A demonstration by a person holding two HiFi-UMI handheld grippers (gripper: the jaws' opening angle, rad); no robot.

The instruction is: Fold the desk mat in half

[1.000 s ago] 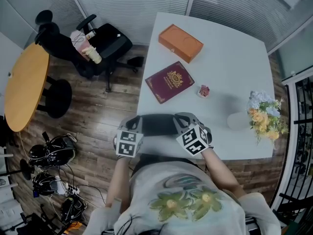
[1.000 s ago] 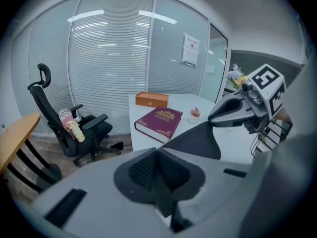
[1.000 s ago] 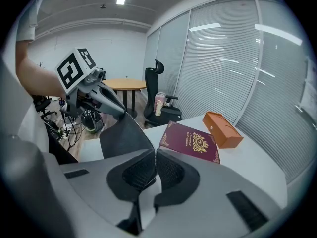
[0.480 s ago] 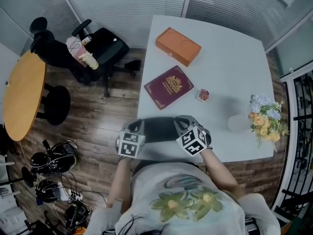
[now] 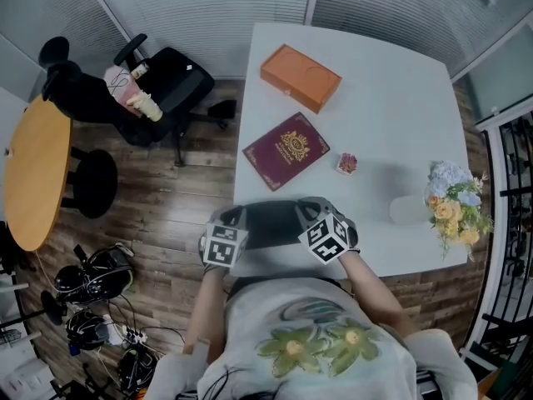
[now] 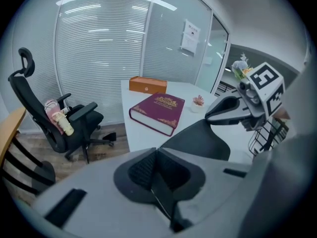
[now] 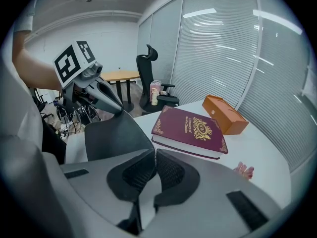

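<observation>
Student: Why does the desk mat [image 5: 271, 220] hang between the two tongs instead of lying flat?

Tutor: Each pair is closed on one near corner. The left tongs [image 6: 157, 151] pinch the thin dark sheet between shut pads, and the right tongs [image 7: 154, 152] do likewise. The mat thus spans from one pair to the other, raised over the near edge of the bench [image 5: 391, 107]. This hold seems suited to carrying that edge forward for the fold.

Student: What lies ahead of the tongs?

Tutor: Just beyond the mat is a maroon book [image 5: 286, 149], and an orange box [image 5: 301, 77] sits farther on. Flowers [image 5: 454, 200] stand well to the right of the right tongs.

Student: Any legible writing?

Tutor: The book's cover has a gold crest and lettering, too small to read. The cubes on the tongs bear black-and-white square patterns, not words.
</observation>
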